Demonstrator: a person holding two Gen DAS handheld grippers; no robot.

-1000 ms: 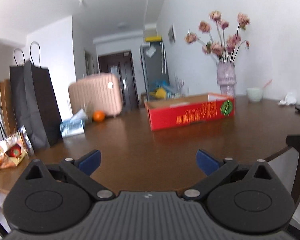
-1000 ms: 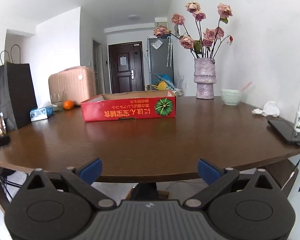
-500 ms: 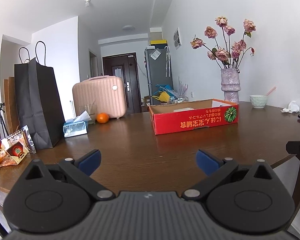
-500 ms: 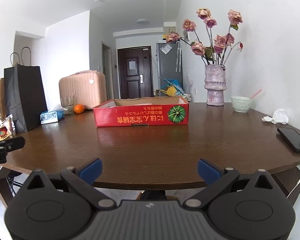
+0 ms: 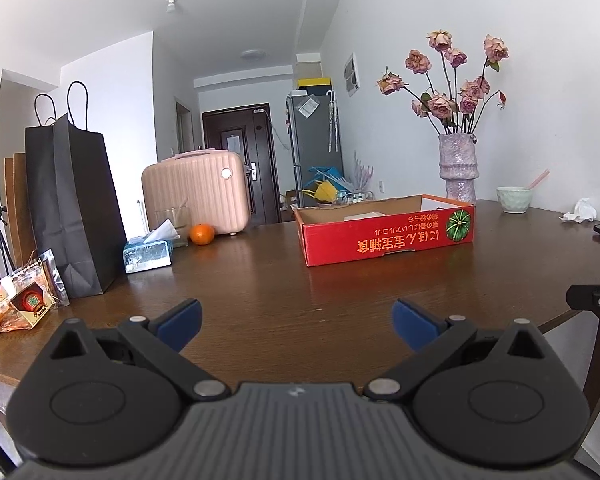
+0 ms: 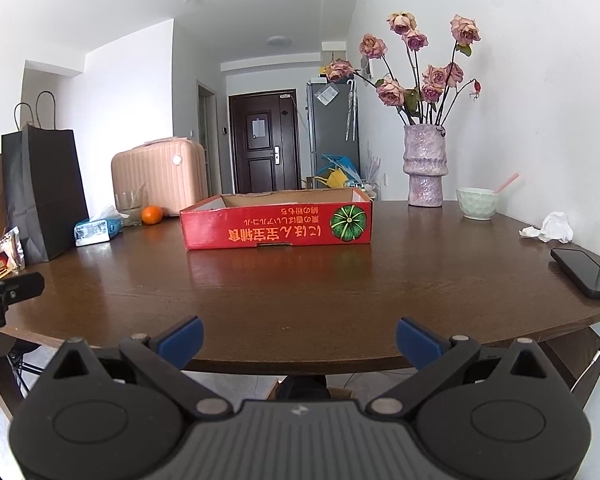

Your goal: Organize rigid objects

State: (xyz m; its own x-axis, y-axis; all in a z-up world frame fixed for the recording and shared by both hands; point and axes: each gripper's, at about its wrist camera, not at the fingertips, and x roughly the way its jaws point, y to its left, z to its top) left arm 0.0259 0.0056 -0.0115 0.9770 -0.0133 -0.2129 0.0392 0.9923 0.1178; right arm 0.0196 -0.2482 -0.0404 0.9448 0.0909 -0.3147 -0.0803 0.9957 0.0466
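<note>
Both views have steadied and shifted slightly since before. Left tongs [image 5: 296, 318] and right tongs [image 6: 299, 340] gape wide, empty. On the bench [image 6: 340, 284], the red box [image 6: 276, 226] holds something pale, hard to tell.

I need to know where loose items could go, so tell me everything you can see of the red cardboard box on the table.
The red cardboard box is a shallow, open-topped tray with plain brown inner walls. Its long front wall carries upside-down yellow lettering and a green pumpkin picture at the right end, plus a small notch along the bottom edge. It sits flat on the brown wooden table, towards the far side, touching nothing else. The left wrist view shows something pale and flat inside; what it is cannot be told.
</note>
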